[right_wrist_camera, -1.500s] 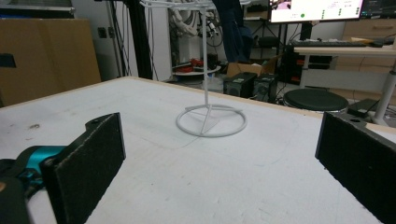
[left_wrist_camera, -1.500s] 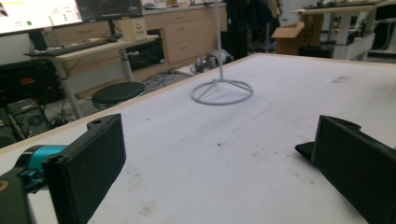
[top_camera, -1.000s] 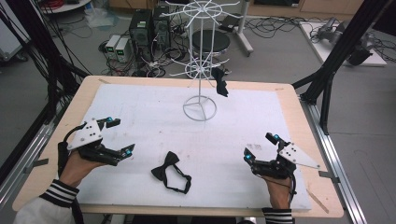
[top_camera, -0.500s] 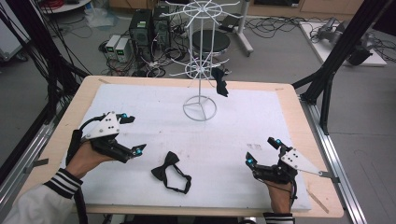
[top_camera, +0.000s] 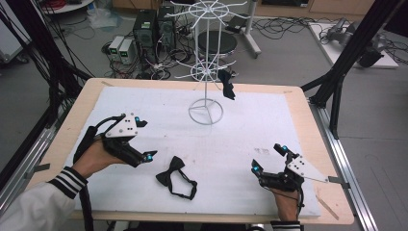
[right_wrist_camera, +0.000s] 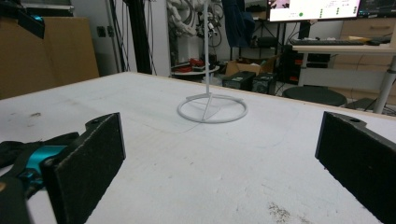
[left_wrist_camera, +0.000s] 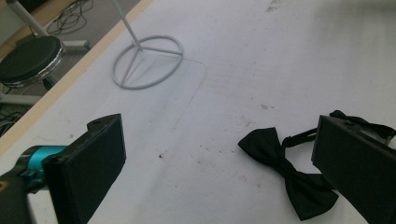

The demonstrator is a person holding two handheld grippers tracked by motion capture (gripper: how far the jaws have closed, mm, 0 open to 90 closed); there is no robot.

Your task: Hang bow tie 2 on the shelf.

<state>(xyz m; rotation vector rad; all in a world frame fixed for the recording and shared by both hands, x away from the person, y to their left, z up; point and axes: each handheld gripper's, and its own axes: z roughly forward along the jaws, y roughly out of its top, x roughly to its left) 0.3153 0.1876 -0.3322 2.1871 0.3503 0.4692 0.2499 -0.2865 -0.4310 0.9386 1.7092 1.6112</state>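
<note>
Just beyond my left gripper [top_camera: 144, 139], toward its right jaw, lies the black bow tie [top_camera: 171, 174] flat on the white table cover [top_camera: 269, 125]. I have that gripper's jaws spread wide with nothing between them. Seen from the left gripper view, the bow tie [left_wrist_camera: 289, 175] sits low beside the right jaw, its strap trailing behind that jaw, apart from both pads (no contact that I can see). Farther ahead of the left gripper stands the white wire stand [top_camera: 206, 67], its ring base [left_wrist_camera: 147, 60] resting on the cover well beyond the bow tie.

My right gripper [top_camera: 268, 162] rests low near the front edge of the table, well apart from the bow tie, which lies off to its left. Its jaws are also spread wide and hold nothing. Straight ahead of it, between the two jaws in the right gripper view, is the stand's ring base [right_wrist_camera: 212, 109]. A second bow tie [top_camera: 226, 84] hangs from a lower arm of the stand.
</note>
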